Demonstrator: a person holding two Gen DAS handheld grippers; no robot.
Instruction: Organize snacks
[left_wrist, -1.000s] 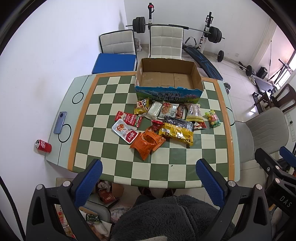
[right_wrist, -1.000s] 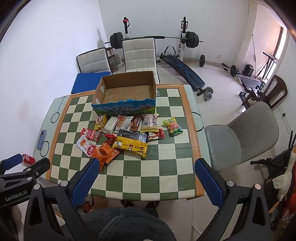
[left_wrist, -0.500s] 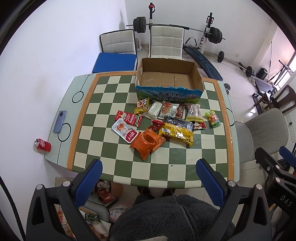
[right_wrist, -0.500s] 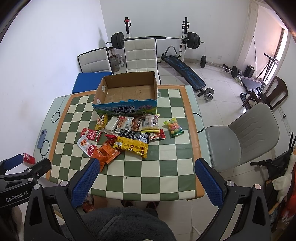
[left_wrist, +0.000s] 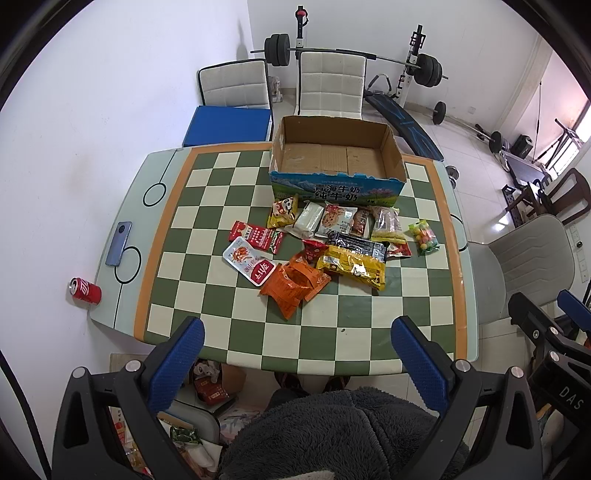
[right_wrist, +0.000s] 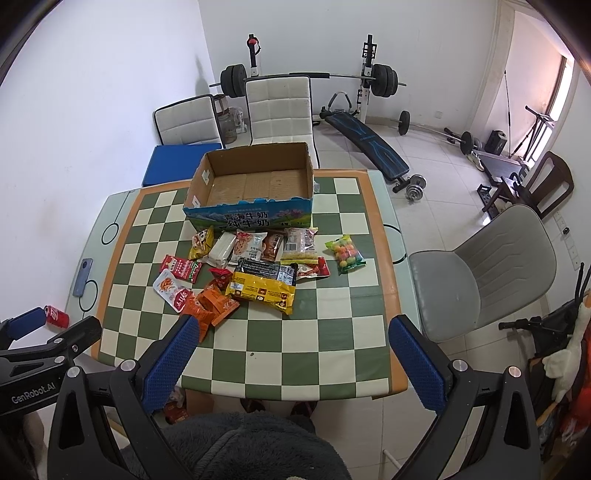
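Nearest, at 6 o'clock in both wrist views, your left gripper (left_wrist: 297, 352) and right gripper (right_wrist: 290, 350) hung above the near table edge, fingers spread wide and grasping nothing; a grey fleece garment (left_wrist: 343, 432) filled the space beneath them. Beyond lay the checkered table (left_wrist: 207, 295). At the centre of the view the snacks sat in a loose heap: orange packets (left_wrist: 293, 282) nearest, a yellow packet (left_wrist: 352, 266) just beside them at 3 o'clock, a white-and-red pack (left_wrist: 249, 266) at 9 o'clock, and a candy bag (left_wrist: 424, 236) apart at the 3 o'clock fringe. Farthest, at 12 o'clock, the cardboard box (left_wrist: 334, 184) stood open and empty, touching the rear row of packets. No packet was yet lifted. To begin well, you would probably have taken the near, uncovered orange packets first, pinching a flat edge rather than the crinkled middle, and kept each gripper to its own half so the arms stayed uncrossed.
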